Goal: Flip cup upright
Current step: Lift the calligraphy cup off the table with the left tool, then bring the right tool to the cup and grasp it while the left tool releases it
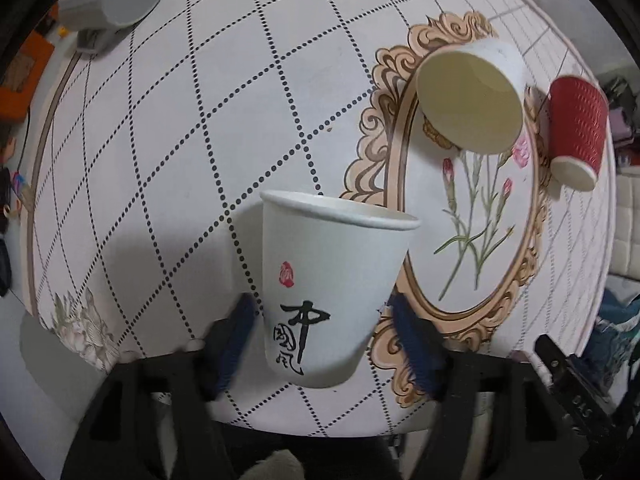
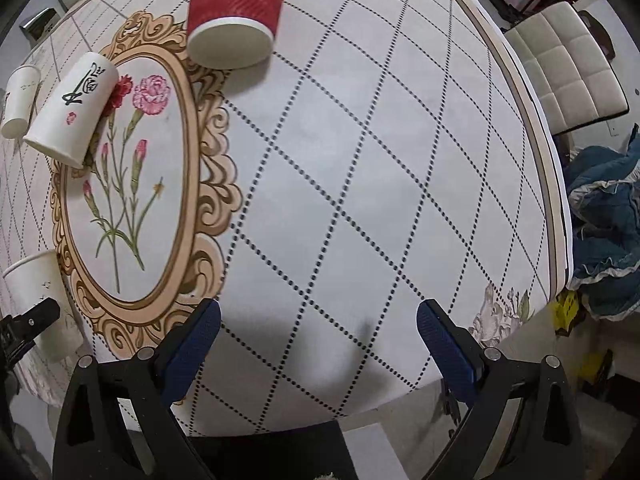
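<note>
Left tool (image 1: pixel 322 336) flanks white cup (image 1: pixel 332 288) — upright.

The right gripper (image 2: pixel 318 326) hangs over the patterned tablecloth (image 2: pixel 360 184) with its blue-padded fingers (image 2: pixel 192 344) spread wide and nothing between them. Ahead, a red cup (image 2: pixel 236 4) lies on its side, mouth toward the camera. To the left, a white cup with black lettering (image 2: pixel 72 108) lies tipped across the flower oval's (image 2: pixel 132 184) frame — another white cup (image 2: pixel 20 100) just beyond it. At lower left stands an upright white cup (image 2: pixel 40 288), beside the other gripper's black tip (image 2: pixel 32 320).
</note>
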The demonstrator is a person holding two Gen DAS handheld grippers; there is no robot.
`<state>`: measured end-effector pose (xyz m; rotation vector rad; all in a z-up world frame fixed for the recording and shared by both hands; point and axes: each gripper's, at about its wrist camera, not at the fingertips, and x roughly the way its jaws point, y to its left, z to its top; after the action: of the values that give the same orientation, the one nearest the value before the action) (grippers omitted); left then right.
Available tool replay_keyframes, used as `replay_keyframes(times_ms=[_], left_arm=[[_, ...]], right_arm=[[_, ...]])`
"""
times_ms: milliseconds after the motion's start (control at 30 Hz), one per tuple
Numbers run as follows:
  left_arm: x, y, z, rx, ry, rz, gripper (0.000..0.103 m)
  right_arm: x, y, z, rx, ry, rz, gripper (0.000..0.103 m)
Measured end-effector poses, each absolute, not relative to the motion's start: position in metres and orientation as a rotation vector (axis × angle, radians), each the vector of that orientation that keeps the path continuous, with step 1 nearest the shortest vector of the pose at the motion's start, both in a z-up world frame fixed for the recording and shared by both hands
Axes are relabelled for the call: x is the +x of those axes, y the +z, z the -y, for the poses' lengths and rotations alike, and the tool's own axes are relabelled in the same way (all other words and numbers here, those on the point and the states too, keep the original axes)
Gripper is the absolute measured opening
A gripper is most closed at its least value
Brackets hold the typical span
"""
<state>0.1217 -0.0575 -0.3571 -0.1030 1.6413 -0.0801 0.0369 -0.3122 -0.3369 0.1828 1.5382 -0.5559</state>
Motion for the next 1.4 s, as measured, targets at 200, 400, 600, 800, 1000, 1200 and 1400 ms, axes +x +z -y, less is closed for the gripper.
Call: replay_keyframes(times_ms=[200,400,600,800,1000,1200,1400], left_arm=[[0.125,-0.361,0.075,-0.029,-0.088,-1.606,0.095],[0.125,-0.363,0.084,-0.001,-0.089,-1.589,0.095],[0.120,-0.356,0.093,0.058,-0.066,-1.551,0.096],[0.108,-0.334,0.104,0.158,-0.029,-1.479,0.096],[0.090,-0.286,0.112,0.204,-0.023,-1.406,0.096],[0.085,-0.227,0.061,0.171,-0.050,-1.326,0.096],[0.090,-0.212,0.009,0.135,-0.015,-1.307,0.096]], right_arm=[[0.026,-0.341,0.327,0.196,-0.569,-1.539,0.100],[0.024,-0.338,0.322,0.194,-0.568,-1.535,0.100],[0.025,-0.337,0.320,0.199,-0.565,-1.530,0.100],[0.029,-0.329,0.319,0.213,-0.545,-1.513,0.100],[0.031,-0.318,0.312,0.223,-0.507,-1.494,0.100],[0.035,-0.295,0.291,0.211,-0.465,-1.468,0.100],[0.050,-0.264,0.253,0.162,-0.409,-1.434,0.100]])
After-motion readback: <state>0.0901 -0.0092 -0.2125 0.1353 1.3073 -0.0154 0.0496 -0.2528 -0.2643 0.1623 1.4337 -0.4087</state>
